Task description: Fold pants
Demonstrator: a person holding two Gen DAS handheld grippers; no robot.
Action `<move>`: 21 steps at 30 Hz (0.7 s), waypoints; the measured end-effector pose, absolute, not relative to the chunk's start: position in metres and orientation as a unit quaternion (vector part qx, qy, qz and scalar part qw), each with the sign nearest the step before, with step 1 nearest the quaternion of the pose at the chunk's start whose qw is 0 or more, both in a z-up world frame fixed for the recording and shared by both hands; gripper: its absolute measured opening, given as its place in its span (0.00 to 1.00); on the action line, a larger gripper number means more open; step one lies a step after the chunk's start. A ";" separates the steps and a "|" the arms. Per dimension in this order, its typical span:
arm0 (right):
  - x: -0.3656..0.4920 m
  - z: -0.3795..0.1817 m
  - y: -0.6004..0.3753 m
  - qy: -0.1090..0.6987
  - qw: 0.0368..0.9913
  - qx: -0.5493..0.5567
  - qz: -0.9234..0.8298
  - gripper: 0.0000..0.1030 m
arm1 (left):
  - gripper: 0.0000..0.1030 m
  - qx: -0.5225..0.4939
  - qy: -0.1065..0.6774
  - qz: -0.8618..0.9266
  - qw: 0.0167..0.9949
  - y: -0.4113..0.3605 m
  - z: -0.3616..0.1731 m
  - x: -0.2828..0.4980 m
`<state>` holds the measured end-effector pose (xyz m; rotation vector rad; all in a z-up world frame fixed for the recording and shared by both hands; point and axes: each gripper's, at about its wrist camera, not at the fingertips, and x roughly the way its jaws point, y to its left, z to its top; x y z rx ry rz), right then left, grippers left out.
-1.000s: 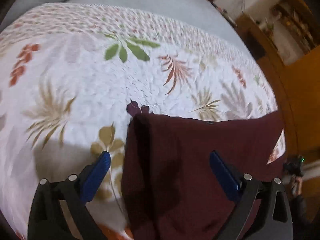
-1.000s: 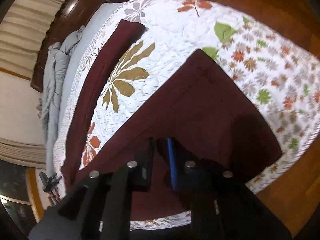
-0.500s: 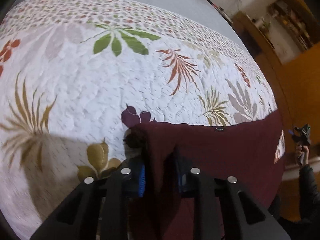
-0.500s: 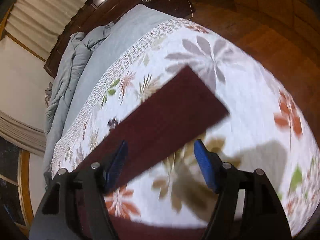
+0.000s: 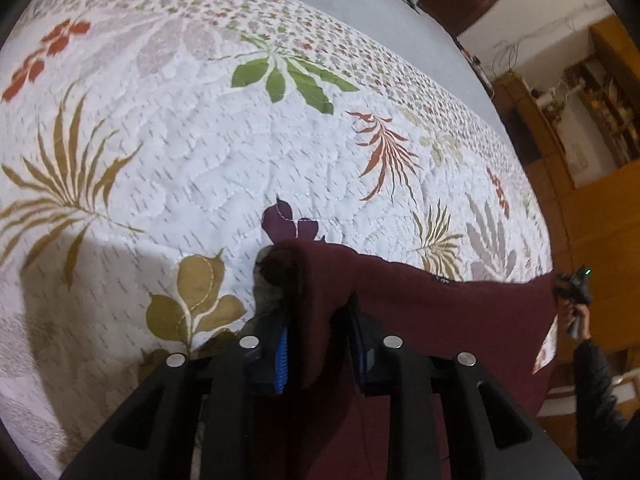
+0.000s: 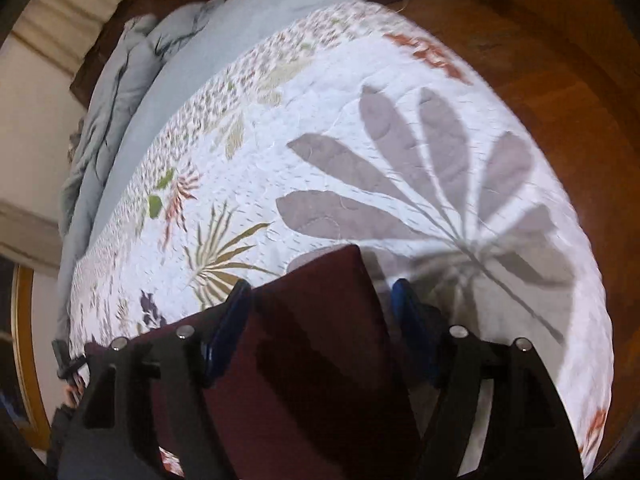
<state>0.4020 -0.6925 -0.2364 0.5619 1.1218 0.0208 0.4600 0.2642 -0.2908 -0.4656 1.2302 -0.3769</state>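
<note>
Left gripper: clenched on a bunched corner of the dark maroon cloth pants; the fabric rises in a ridge between the blue-padded fingers and drapes over them, likely so the corner can be lifted and carried across for a fold.

Right gripper: released, its jaws spread wide, one to each side of a flat maroon end of the pants; neither blue pad appears to press the cloth, so it seems lined up to bite that end, though how close it sits to the cloth is hard to tell.

Pants: they lie on the white quilted bedspread with printed leaves, stretching from the left jaws away to that gripper's right, where the far edge hangs taut.

Bedspread ahead of the jaws: bare quilt beyond both grippers, which gives room to lay the fold down.

Beyond the quilt: a plain grey sheet and a rumpled grey duvet.

Step in hand, as a judgement: securing both ends before folding; the right end is not yet held.
</note>
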 end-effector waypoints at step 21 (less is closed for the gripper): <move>0.384 -0.233 -0.690 0.540 0.802 0.255 -0.007 0.48 | 0.47 -0.220 0.570 -0.149 0.778 0.257 -0.285 0.465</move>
